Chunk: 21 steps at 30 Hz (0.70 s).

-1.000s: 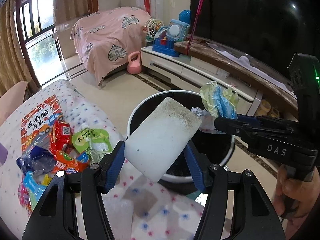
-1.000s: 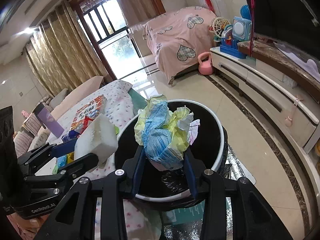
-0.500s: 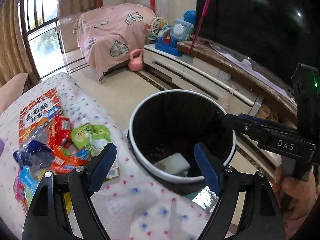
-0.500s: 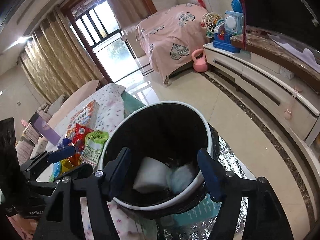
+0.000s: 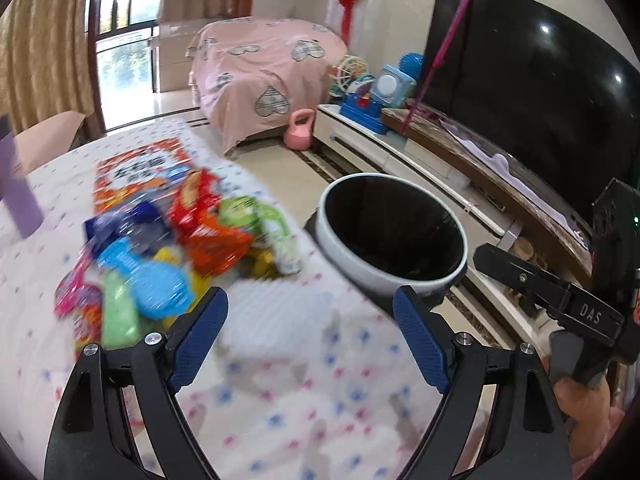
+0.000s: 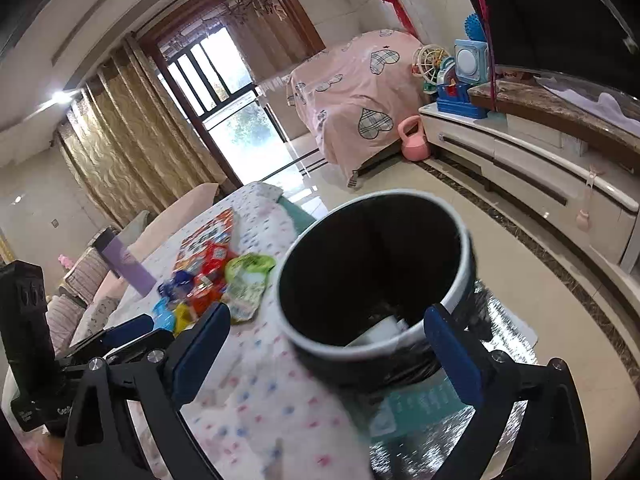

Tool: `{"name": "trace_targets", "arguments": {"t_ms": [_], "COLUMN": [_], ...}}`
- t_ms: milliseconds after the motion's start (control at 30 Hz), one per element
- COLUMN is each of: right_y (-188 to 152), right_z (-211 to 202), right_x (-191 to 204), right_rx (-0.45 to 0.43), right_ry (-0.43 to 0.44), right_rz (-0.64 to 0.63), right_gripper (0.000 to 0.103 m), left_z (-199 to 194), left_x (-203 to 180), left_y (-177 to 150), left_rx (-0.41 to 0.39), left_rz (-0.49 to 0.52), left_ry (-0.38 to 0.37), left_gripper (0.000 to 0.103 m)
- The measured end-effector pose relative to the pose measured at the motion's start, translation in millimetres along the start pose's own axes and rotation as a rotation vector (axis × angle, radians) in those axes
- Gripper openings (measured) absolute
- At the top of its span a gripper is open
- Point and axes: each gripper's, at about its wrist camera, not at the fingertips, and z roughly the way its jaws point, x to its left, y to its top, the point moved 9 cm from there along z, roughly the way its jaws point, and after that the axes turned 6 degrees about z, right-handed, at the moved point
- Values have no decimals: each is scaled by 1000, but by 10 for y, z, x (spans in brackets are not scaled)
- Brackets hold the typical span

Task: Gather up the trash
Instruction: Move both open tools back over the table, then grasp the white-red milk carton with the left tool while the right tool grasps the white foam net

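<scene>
The wrapper pile (image 5: 168, 248) lies on the dotted desk (image 5: 304, 392), just beside the black bin (image 5: 394, 232). Both the left hand-held gripper (image 5: 310, 334) and right hand-held gripper (image 6: 328, 352) are spread and empty. Best approach: lower over one wrapper at the pile's edge and pinch it alone.

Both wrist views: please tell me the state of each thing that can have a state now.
Left tool: open, holding nothing.
Right tool: open, holding nothing.
Trash bin: upright, no lid, a white piece inside.
Snack wrappers: lying piled on the table, not collected.
Television: screen dark.
</scene>
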Motion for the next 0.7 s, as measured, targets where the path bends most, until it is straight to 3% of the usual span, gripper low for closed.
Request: {"name": "trace_targets", "arguments": {"t_ms": [367,700], "right_y": [-523,-916], "right_z": [4,147], "right_x": [469,880], "right_rx": [59,117], "right_ry": [47,62], "right_rz": [-16,-77], "right_gripper": [99,99], "left_z": [-398,-576], "left_x": [542,1069], "left_y": [-559,-867], "left_rx": [15,26], "left_rz": [-85,-172], "left_ry": [43,88], "left_gripper": [87,87]}}
